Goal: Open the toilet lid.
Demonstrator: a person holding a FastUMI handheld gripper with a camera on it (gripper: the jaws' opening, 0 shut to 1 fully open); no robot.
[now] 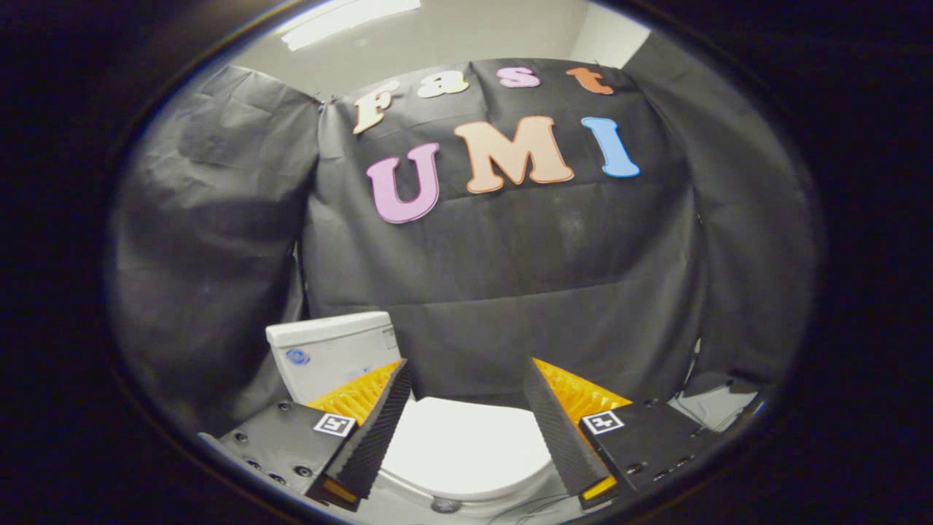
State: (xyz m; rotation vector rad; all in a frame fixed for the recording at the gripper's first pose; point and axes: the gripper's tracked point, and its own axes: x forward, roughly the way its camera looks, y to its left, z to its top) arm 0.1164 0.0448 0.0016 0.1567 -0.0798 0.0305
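Gripper [466, 397] poised above a toilet, fingers spread wide and holding nothing — the closed lid [466, 445] lies flat between and below them, its hinge toward the tank [332, 354] beyond.

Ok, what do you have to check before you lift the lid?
1. Gripper open: ok, the fingers stand wide apart with nothing between them.
2. Lid shut: ok, it lies flat, below and between the fingers.
3. Fingers touching the lid: cannot tell.
4. Front edge of the lid reachable: cannot tell, it sits low by the fingers' base.
5. Room for the lid to swing back: ok, the tank stands behind it to the left of the fingers, black cloth behind.
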